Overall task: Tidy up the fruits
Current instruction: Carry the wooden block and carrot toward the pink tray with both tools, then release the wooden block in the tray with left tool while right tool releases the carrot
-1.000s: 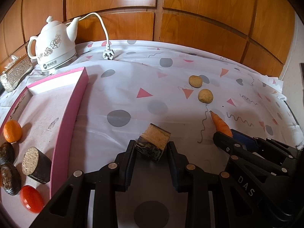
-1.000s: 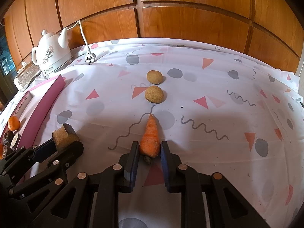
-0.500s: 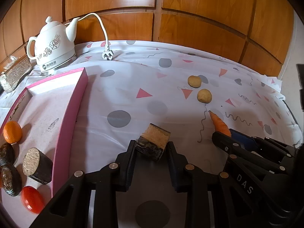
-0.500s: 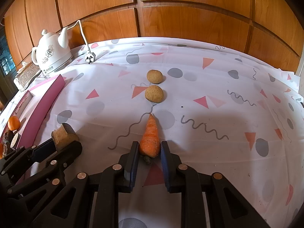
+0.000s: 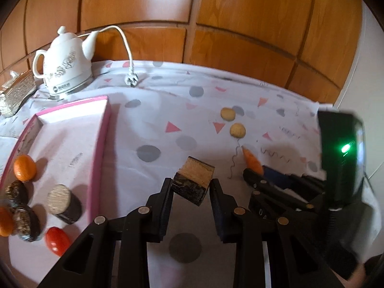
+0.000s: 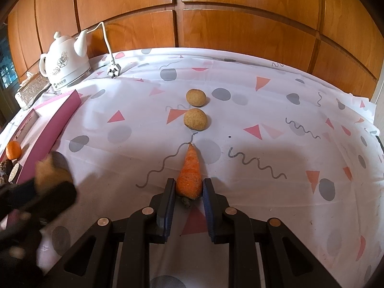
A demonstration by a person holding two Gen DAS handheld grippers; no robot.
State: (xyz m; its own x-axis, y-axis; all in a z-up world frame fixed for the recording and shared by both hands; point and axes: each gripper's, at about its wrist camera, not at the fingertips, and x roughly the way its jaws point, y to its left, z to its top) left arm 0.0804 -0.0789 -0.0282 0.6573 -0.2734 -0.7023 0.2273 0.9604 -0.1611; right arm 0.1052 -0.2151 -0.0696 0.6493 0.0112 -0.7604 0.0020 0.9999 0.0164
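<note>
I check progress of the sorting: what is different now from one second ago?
The left tongs, shut on the dark-skinned chunk, have lifted it off the cloth; in the right view they blur. The right tongs stay shut on the carrot, unmoved. The two round potatoes and the pink tray are unchanged.

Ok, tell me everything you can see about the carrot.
The carrot is short, stubby and orange, with a rough skin and a dark stem stub at its thick end. That thick end sits clamped between the right gripper fingers, while its pointed tip aims away toward the two round tan balls. It lies low over the patterned cloth; whether it rests on it is unclear.
</note>
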